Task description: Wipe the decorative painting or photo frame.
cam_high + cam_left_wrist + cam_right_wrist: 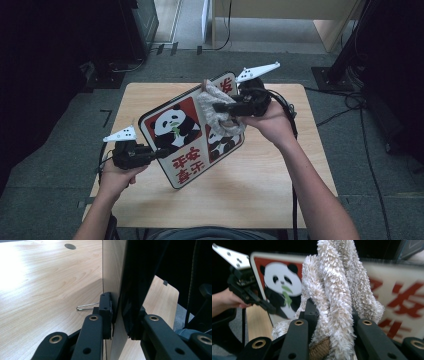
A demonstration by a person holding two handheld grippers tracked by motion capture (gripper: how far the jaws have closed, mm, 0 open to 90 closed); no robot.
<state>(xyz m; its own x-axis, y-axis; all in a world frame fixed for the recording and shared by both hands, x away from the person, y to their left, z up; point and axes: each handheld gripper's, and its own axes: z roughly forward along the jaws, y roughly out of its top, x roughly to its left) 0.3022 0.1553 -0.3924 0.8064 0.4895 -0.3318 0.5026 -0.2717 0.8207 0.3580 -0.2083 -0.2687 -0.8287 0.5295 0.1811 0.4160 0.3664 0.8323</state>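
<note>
At the left of the high view the left gripper point(159, 153) is held above the near left part of the wooden table point(260, 195), its jaws clamped on the lower left edge of a board point(187, 135) printed with pandas and red characters. The board is lifted off the table and tilted, running from near the left hand up toward the far right. In the left gripper view the left gripper point(117, 315) looks along the board point(112, 270) edge-on: a jaw presses on each face, the pale wooden back on one side and the dark side on the other. Beyond the jaws a small wire clip point(86, 307) lies on the table point(37, 290), and farther off a dark round hole point(70, 246) is set in the tabletop. To the right in the high view, the right gripper point(220, 107) has its jaws closed on a fluffy pale cloth point(215, 112), which lies against the upper middle of the board's printed face and covers part of it. In the right gripper view the cloth point(332, 290) bulges up between the jaws of the right gripper point(330, 315), hiding the middle of the board point(402, 290); the panda picture shows to its left and red characters to its right. Around the table lie grey floor, dark stands and loose black cables point(367, 145).
</note>
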